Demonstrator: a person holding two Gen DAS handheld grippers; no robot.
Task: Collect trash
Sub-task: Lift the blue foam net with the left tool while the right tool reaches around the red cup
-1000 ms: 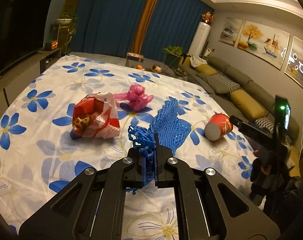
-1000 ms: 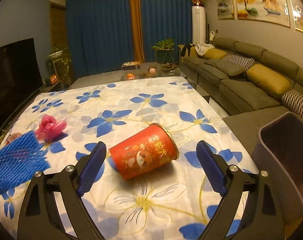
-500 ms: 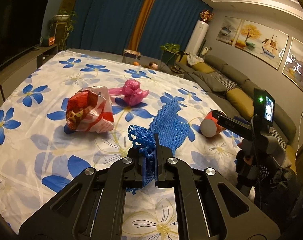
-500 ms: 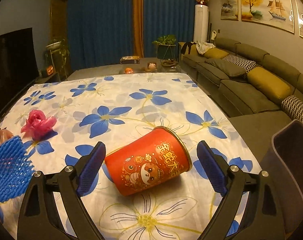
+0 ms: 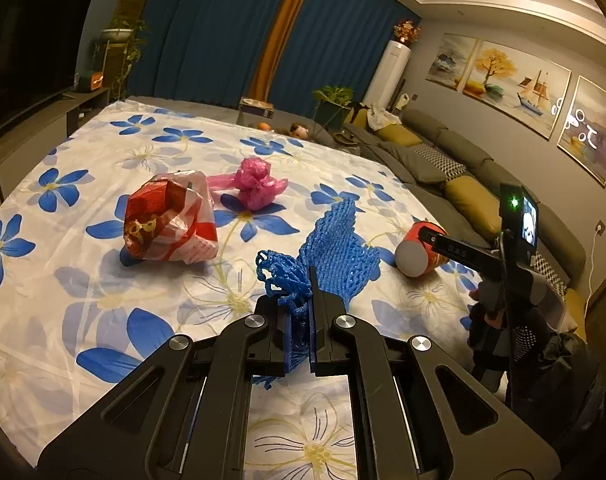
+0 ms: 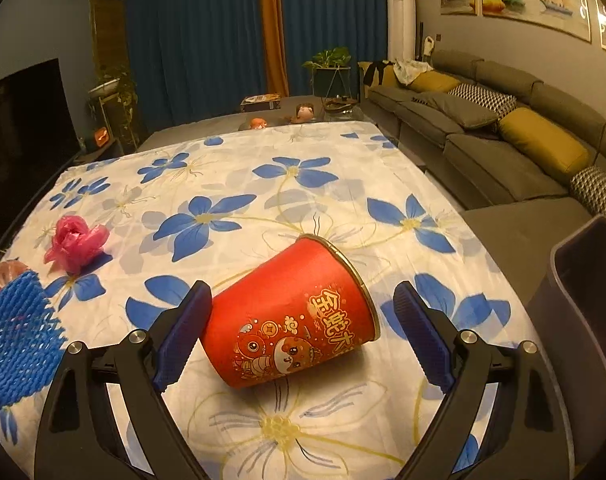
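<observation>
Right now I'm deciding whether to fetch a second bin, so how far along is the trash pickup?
Early. Nothing shows as binned; the bin beside the table shows only part of its inside. In hand: the left gripper is shut on the blue foam net, and the right gripper stands open around the tipped red cup. Left on the cloth: the pink bag and the red-and-white bag.

The red paper cup point(image 6: 295, 312), lying on its side at the lower middle of the right wrist frame, bore gold Chinese characters reading 金蛇大; the rest was cut off.
</observation>
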